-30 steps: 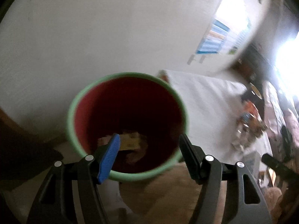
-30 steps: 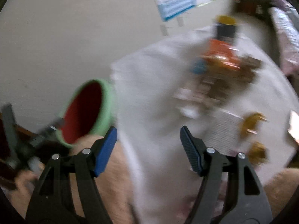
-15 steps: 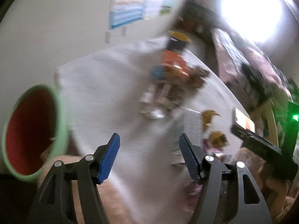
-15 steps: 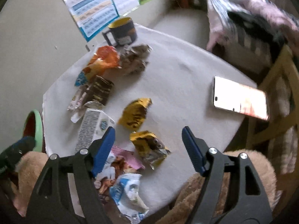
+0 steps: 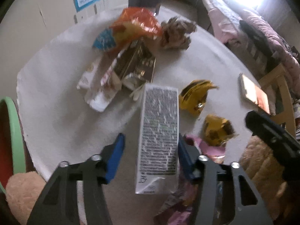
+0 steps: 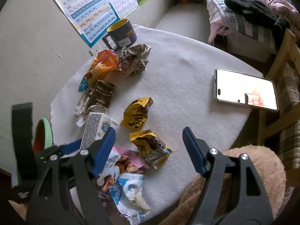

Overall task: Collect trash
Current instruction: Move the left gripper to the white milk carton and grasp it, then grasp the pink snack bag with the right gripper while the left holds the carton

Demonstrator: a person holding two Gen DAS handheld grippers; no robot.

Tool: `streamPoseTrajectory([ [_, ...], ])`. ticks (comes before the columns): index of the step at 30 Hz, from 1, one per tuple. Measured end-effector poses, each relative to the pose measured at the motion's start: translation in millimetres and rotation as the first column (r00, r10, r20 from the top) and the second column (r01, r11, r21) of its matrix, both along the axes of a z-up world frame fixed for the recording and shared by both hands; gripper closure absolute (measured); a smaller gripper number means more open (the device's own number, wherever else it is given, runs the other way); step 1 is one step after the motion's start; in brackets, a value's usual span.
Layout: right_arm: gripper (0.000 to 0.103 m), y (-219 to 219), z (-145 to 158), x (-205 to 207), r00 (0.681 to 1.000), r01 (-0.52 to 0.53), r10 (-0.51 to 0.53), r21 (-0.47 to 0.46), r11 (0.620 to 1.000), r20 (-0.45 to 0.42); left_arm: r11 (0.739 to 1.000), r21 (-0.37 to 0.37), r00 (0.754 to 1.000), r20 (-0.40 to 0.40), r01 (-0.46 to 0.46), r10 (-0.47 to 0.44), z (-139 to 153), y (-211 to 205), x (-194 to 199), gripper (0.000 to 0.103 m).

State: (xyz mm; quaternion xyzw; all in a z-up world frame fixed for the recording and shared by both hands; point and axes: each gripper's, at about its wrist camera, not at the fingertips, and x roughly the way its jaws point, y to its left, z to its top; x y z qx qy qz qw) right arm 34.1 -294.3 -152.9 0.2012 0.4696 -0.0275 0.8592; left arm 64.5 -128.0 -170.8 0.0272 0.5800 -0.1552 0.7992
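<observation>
Trash lies on a round white table [image 6: 187, 71]. A white drink carton [image 5: 158, 138] lies between the open fingers of my left gripper [image 5: 150, 157]; the right finger is at its edge. The carton also shows in the right wrist view [image 6: 93, 127]. Two yellow wrappers [image 6: 137, 115] [image 6: 150, 144], an orange chip bag [image 6: 103, 63], a brown box [image 6: 103, 93], crumpled foil [image 6: 134, 59] and pink and blue wrappers [image 6: 121, 170] lie around. My right gripper [image 6: 148, 150] is open and empty above the yellow wrappers. The green bin with red inside [image 5: 9, 135] stands at the table's left.
A dark mug [image 6: 121, 34] stands at the table's far edge near wall posters [image 6: 90, 11]. A phone [image 6: 245, 90] lies at the table's right. A wooden chair [image 6: 277, 97] and a bed [image 6: 253, 9] are to the right.
My left gripper swung from over the bin to the table and now straddles the white carton. My right gripper moved over the table above the yellow wrappers.
</observation>
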Motion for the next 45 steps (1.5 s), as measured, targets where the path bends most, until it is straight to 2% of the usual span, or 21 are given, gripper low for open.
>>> streamPoseTrajectory([
  [1, 0.031, 0, -1, 0, 1.0, -0.001, 0.001, 0.003, 1.0, -0.003, 1.0, -0.014, 1.0, -0.009, -0.005, 0.005, -2, 3, 0, 0.065],
  [5, 0.031, 0, -4, 2, 1.0, -0.006, 0.007, 0.007, 1.0, -0.01, 0.999, -0.034, 0.999, 0.006, -0.032, 0.032, 5, 16, -1, 0.066],
  [8, 0.031, 3, -4, 2, 1.0, -0.021, 0.021, 0.005, 1.0, -0.015, 0.997, -0.056, 0.997, 0.05, -0.061, 0.064, 20, 32, -6, 0.066],
  [12, 0.031, 14, -3, 3, 0.996, -0.083, 0.084, 0.016, 0.996, -0.037, 0.993, -0.056, 0.989, 0.096, -0.104, 0.109, 36, 60, -17, 0.066],
  [20, 0.031, 54, 17, -1, 0.973, -0.231, 0.231, -0.001, 0.973, -0.005, 0.977, -0.044, 0.976, 0.055, -0.208, 0.21, 21, 97, -20, 0.066],
  [29, 0.032, 83, -6, -2, 0.94, -0.324, 0.318, -0.036, 0.945, -0.125, 0.976, -0.045, 0.976, 0.044, -0.213, 0.215, 13, 101, -21, 0.065],
  [37, 0.032, 104, -31, 3, 0.896, -0.406, 0.372, -0.107, 0.908, -0.242, 0.974, -0.051, 0.974, 0.029, -0.223, 0.225, 10, 103, -20, 0.065],
  [38, 0.034, 106, -32, 3, 0.893, -0.412, 0.375, -0.117, 0.904, -0.247, 0.973, -0.052, 0.974, 0.026, -0.225, 0.226, 9, 103, -20, 0.065],
  [39, 0.044, 107, -33, 3, 0.89, -0.42, 0.382, -0.123, 0.899, -0.249, 0.973, -0.053, 0.973, 0.024, -0.226, 0.228, 8, 103, -19, 0.065],
  [40, 0.065, 109, -34, 3, 0.885, -0.43, 0.392, -0.119, 0.895, -0.251, 0.973, -0.052, 0.974, 0.023, -0.226, 0.227, 8, 104, -19, 0.065],
  [41, 0.072, 110, -38, 3, 0.877, -0.442, 0.404, -0.104, 0.891, -0.261, 0.973, -0.051, 0.974, 0.024, -0.225, 0.226, 7, 103, -19, 0.065],
  [43, 0.081, 113, -40, 3, 0.868, -0.459, 0.421, -0.101, 0.883, -0.263, 0.974, -0.049, 0.975, 0.024, -0.221, 0.222, 7, 103, -19, 0.065],
  [45, 0.082, 115, -39, 3, 0.867, -0.468, 0.434, -0.1, 0.878, -0.246, 0.974, -0.05, 0.975, 0.022, -0.22, 0.221, 6, 102, -19, 0.065],
])
